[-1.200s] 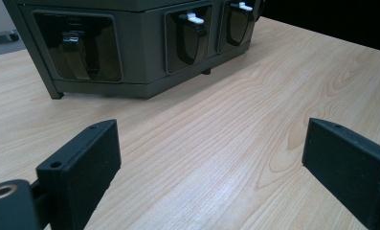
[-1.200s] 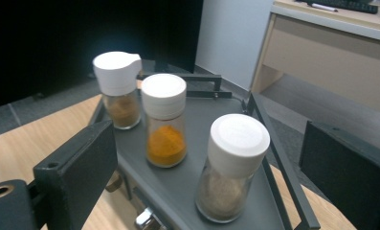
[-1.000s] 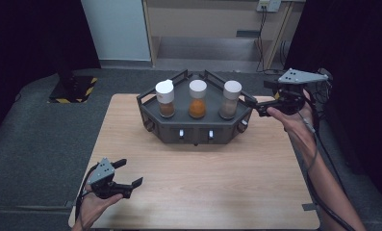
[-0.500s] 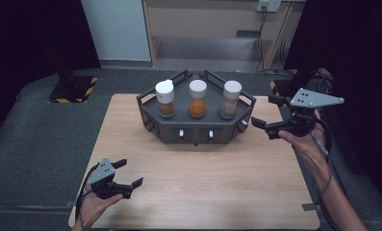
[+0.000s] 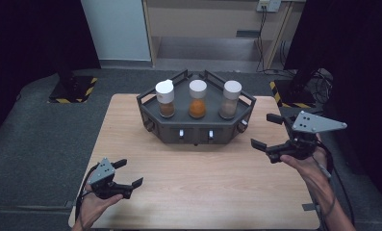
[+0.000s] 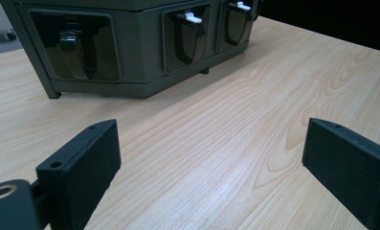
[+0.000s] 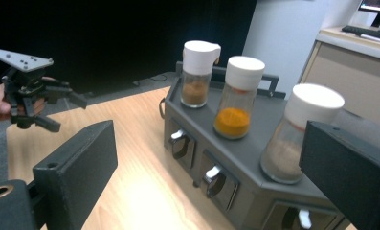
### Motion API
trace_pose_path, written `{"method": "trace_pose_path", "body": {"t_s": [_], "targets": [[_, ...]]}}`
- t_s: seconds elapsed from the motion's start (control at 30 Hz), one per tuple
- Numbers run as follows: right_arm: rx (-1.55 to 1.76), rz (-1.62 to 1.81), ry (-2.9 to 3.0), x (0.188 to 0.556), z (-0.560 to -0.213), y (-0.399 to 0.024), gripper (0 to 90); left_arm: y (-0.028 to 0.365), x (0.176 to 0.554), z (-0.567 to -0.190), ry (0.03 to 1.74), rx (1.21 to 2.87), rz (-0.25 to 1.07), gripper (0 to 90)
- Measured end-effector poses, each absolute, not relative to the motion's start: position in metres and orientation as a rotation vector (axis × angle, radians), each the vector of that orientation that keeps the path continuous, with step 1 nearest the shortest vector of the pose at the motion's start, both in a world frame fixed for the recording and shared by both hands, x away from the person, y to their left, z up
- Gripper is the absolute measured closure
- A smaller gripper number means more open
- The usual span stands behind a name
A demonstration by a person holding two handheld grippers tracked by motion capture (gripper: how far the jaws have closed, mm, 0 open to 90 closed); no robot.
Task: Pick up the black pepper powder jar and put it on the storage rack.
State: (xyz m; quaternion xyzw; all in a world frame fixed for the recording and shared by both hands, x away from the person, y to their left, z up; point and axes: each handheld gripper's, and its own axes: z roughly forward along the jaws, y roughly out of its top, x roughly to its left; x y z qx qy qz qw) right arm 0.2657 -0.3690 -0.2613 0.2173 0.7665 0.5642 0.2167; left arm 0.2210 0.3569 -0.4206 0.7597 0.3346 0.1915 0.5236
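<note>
A dark grey hexagonal rack (image 5: 193,132) stands at the back middle of the wooden table (image 5: 203,192). Three white-capped jars sit on it: brown powder on the left (image 5: 165,98), orange in the middle (image 5: 197,98), pale brown on the right (image 5: 232,99). My right gripper (image 5: 264,130) hovers open and empty off the rack's right front corner, pointing left. Its own view has the pale jar (image 7: 297,132) closest, then the orange jar (image 7: 238,96) and the brown jar (image 7: 199,72). My left gripper (image 5: 130,172) rests open and empty near the table's front left, facing the rack (image 6: 139,72).
Small levers (image 6: 192,19) line the rack's front panels. Bare tabletop lies between the two grippers. Grey floor surrounds the table, with a pale cabinet (image 5: 212,24) behind it and stand bases with hazard tape (image 5: 70,89) at the back corners.
My right gripper has drawn away from beside the right jar, moving toward the person and down, still open. The left gripper has stayed put.
</note>
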Motion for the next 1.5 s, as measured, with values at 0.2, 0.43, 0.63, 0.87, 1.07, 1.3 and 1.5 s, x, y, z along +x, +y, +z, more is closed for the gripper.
{"method": "trace_pose_path", "body": {"t_s": [0.2, 0.43, 0.63, 0.87, 1.07, 1.3, 1.5], "targets": [[0.635, 1.566, 2.11, 0.251, -0.277, -0.375, 6.3, 0.357, 0.221, -0.42, 0.8, 1.82, 0.459, 4.6], [0.679, 1.525, 2.103, 0.235, -0.3, -0.376, 6.3, 0.357, 0.221, -0.421, 0.803, 1.818, 0.459, 4.6], [0.713, 1.519, 2.106, 0.229, -0.314, -0.379, 5.8, 0.357, 0.221, -0.42, 0.802, 1.82, 0.46, 4.6], [0.744, 1.524, 2.103, 0.222, -0.332, -0.379, 5.4, 0.357, 0.22, -0.42, 0.802, 1.82, 0.461, 4.6], [0.789, 1.518, 2.12, 0.222, -0.349, -0.379, 5.4, 0.357, 0.22, -0.42, 0.802, 1.82, 0.462, 4.6], [0.827, 1.513, 2.133, 0.223, -0.367, -0.381, 5.5, 0.357, 0.22, -0.42, 0.803, 1.82, 0.464, 4.6], [0.849, 1.48, 2.134, 0.221, -0.381, -0.379, 5.6, 0.357, 0.22, -0.42, 0.804, 1.817, 0.463, 4.6]]}}
